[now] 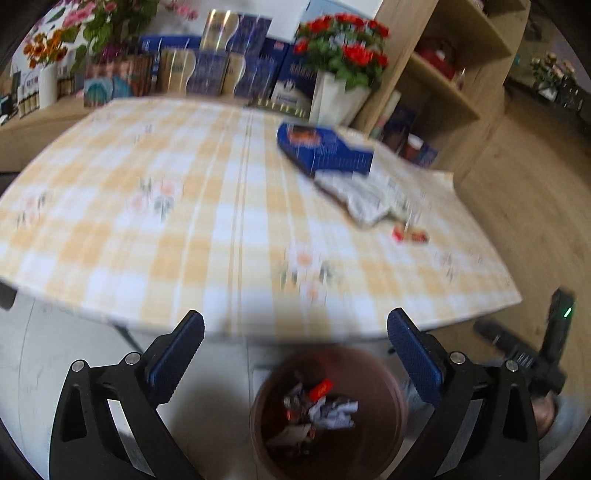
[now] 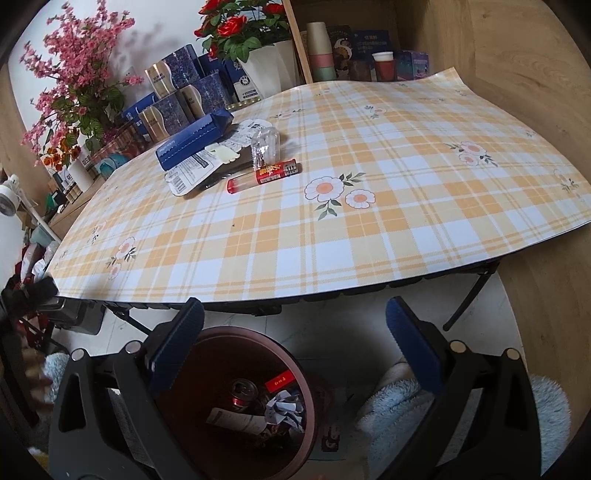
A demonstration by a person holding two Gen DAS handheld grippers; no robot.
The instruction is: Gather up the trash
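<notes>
- Left hand-held gripper (image 1: pixel 295 343): jaws spread wide, nothing between the blue pads, hanging above the near edge of the desk (image 1: pixel 110 206) with its yellow-and-white checked cloth.
- Directly below it on the floor, the brown bin (image 1: pixel 384 391) sits open, and inside you can see crumpled white paper (image 1: pixel 334 411) and a red wrapper (image 1: pixel 320 388) lying on the heap.
- The left view is smeared with blur, so fine detail on the desk is hard to read from that side.
- Right hand-held gripper (image 2: pixel 294 332): also wide apart and empty, poised over the desk's front edge, the same brown bin under it, a little to the left of its fingers.
- From the right view the bin holds a drinks can (image 2: pixel 243 392), a flat label-covered pack (image 2: pixel 236 419), a red packet (image 2: pixel 280 384) and balled white paper (image 2: pixel 284 408).
- Trash still up on the desk, all bunched at the far left: a blue carton (image 2: pixel 194 138) lying on its side, flat white printed packaging (image 2: pixel 192 173) under and in front of it, touching it.
- Just beside that, a clear plastic wrapper (image 2: pixel 265 146) stands upright, and a red tube (image 2: pixel 264 175) lies on its side in front of it, nearest the camera of the group.
- Both grippers are well apart from that cluster; the wide stretch of cloth between them and it is bare.
- Behind the desk, a white pot of red flowers (image 2: pixel 240 26) and stacked blue and gold boxes (image 2: pixel 177 92) line the wall, with wooden shelving (image 2: pixel 351 48) on the right.
- A pale blue fluffy slipper (image 2: pixel 395 402) shows on the floor right of the bin.
</notes>
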